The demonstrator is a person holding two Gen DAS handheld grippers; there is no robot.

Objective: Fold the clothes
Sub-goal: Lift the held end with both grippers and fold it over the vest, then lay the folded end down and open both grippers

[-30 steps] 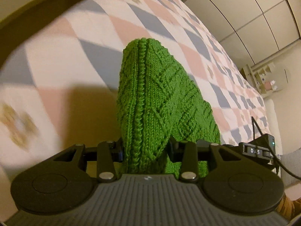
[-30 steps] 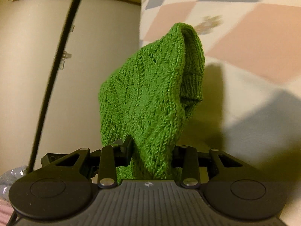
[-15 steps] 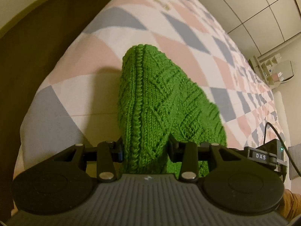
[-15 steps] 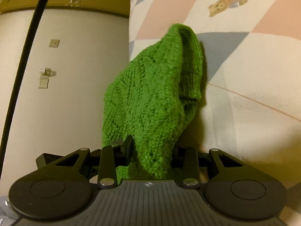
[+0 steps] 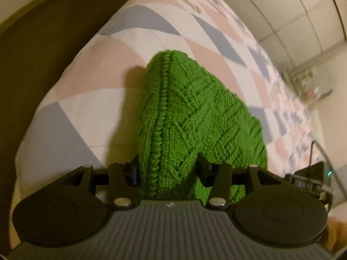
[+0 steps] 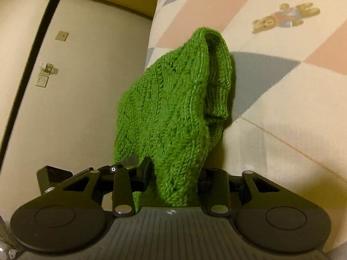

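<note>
A green cable-knit garment [image 5: 184, 119] is pinched between the jaws of my left gripper [image 5: 167, 171], which is shut on it; the knit bunches up above the jaws and hides the fingertips. In the right wrist view another part of the same green knit [image 6: 173, 112], with a ribbed edge folded over at the top, is clamped in my right gripper [image 6: 174, 177], also shut on it. Both grippers hold the garment above a quilted bed cover [image 5: 97, 86] with pink, grey-blue and white diamonds.
The bed cover [image 6: 282, 86] carries a teddy-bear print [image 6: 286, 17]. A dark floor strip [image 5: 43, 43] runs along the bed's left edge. White wardrobe doors [image 5: 292, 17] stand far right. A cream wall [image 6: 76, 97] and a black cable [image 6: 32, 65] are at left. The other gripper [image 5: 308, 179] shows at right.
Both grippers have shifted relative to the bed with the knit still clamped; more of the bed edge and floor shows on the left, and the teddy-bear print has come into the right view.
</note>
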